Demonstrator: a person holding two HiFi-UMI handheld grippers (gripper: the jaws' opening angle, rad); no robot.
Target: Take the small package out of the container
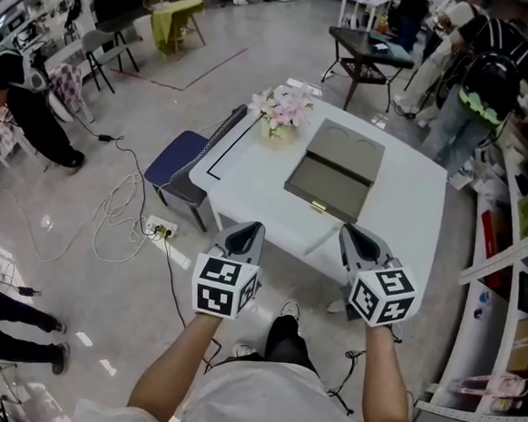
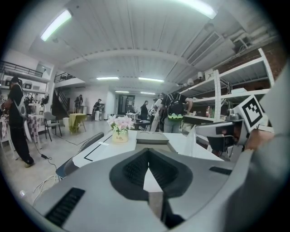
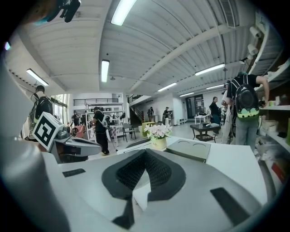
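Note:
A flat olive-grey container (image 1: 334,170) lies on the white table (image 1: 409,217), its lid with two round recesses toward the far side and a gold clasp at its near edge. No small package shows in any view. My left gripper (image 1: 249,229) and right gripper (image 1: 353,231) hover side by side over the table's near edge, short of the container, both shut with nothing between the jaws. From the left gripper (image 2: 148,154), the container (image 2: 152,137) lies ahead. The right gripper (image 3: 145,154) has the container (image 3: 188,149) ahead to its right.
A pot of pink flowers (image 1: 281,116) stands at the table's far left corner, also seen as flowers (image 2: 120,129) and flowers (image 3: 158,136). A blue seat (image 1: 178,167) adjoins the table's left side. Cables and a power strip (image 1: 158,229) lie on the floor. Shelves (image 1: 517,235) line the right; people stand around.

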